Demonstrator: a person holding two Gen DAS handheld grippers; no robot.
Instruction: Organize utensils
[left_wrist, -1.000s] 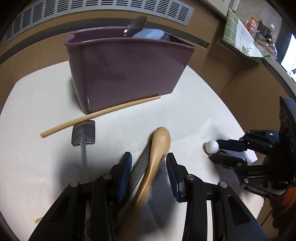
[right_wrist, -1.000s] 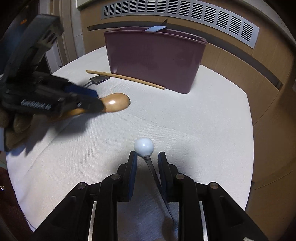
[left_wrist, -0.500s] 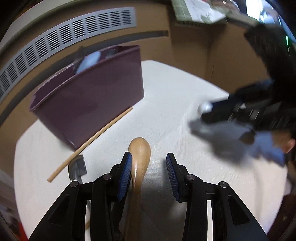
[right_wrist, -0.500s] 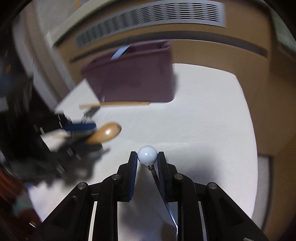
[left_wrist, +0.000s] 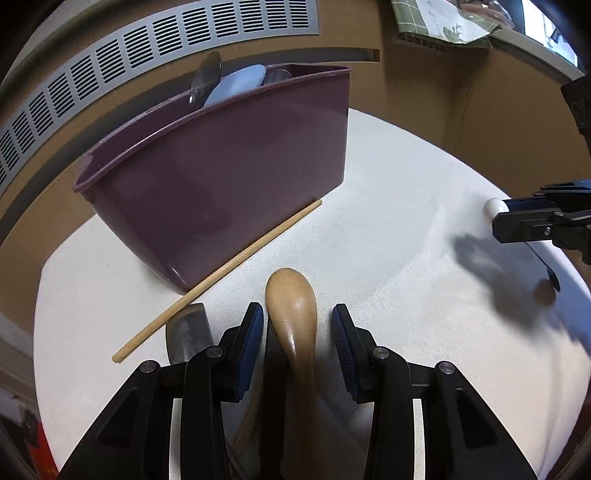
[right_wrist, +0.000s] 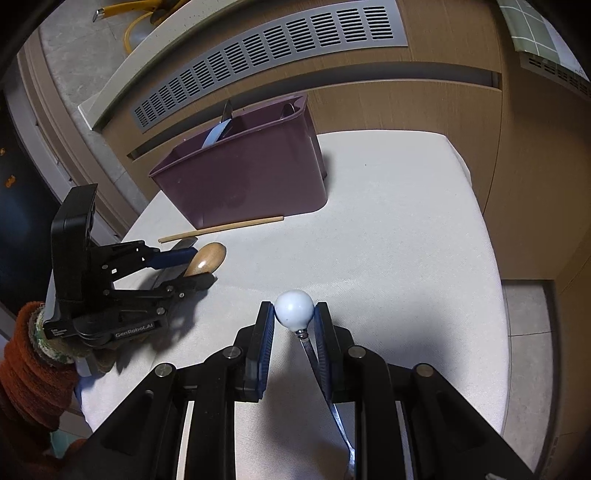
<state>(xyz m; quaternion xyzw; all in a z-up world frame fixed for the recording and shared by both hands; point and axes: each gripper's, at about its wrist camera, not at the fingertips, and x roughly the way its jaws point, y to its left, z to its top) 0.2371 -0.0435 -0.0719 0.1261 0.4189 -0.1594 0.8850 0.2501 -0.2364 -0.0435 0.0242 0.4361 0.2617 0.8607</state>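
A wooden spoon (left_wrist: 291, 310) lies lengthwise between the blue pads of my left gripper (left_wrist: 295, 314), with a gap on each side of its bowl; the jaws are open. From the right wrist view the same spoon (right_wrist: 207, 258) pokes out between the fingers of the left gripper (right_wrist: 205, 267). My right gripper (right_wrist: 293, 306) is shut on the white ball end (right_wrist: 294, 310) of a thin metal utensil. Its stem (left_wrist: 543, 262) hangs above the cloth and casts a shadow. The purple caddy (left_wrist: 229, 177) stands at the back.
A wooden chopstick (left_wrist: 221, 273) lies against the caddy's front, and a small flat metal scoop (left_wrist: 186, 332) lies beside it. A blue utensil (left_wrist: 236, 85) and a metal spoon (left_wrist: 205, 81) stand inside the caddy. The white cloth (right_wrist: 388, 240) ends at wooden panels. An orange sleeve (right_wrist: 26, 369) is at the left.
The right jaws closed onto the white ball and lifted the utensil. Both grippers rolled. The wooden spoon went from lying diagonally to lying straight between the left pads.
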